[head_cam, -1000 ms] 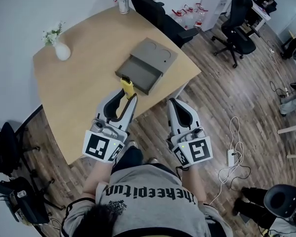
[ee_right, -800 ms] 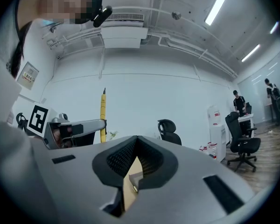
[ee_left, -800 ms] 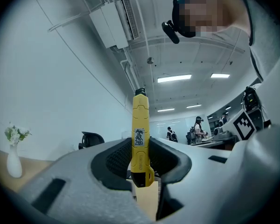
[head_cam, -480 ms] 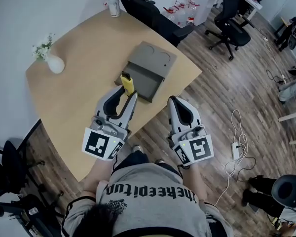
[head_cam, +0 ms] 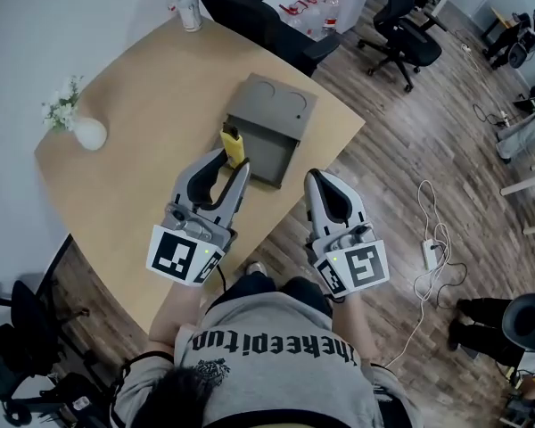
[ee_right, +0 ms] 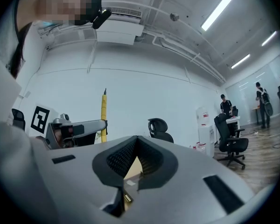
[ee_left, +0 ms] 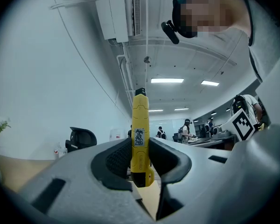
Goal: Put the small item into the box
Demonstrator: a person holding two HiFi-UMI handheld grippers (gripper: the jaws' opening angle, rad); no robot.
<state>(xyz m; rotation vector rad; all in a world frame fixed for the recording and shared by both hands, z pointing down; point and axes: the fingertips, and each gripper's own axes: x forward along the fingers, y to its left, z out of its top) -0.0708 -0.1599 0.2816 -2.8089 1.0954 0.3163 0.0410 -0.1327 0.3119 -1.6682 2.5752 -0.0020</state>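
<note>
We're mid-carry, we reckon. L gripper [head_cam: 230,160] clamped on yellow item [head_cam: 233,143], item upright, just short of grey box [head_cam: 269,105] on table [head_cam: 134,150]. R gripper [head_cam: 326,180] jaws together, empty. Next move prob: fwd over box tray, lower, let go.

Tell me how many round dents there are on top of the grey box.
2, side by side at the grey box's far end: the left dent and the right dent. None seems hidden.

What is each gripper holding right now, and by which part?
The left gripper holds the yellow item, jaws clamped on its lower part, most of it sticking out past them. The right gripper holds nothing, jaws together.
</note>
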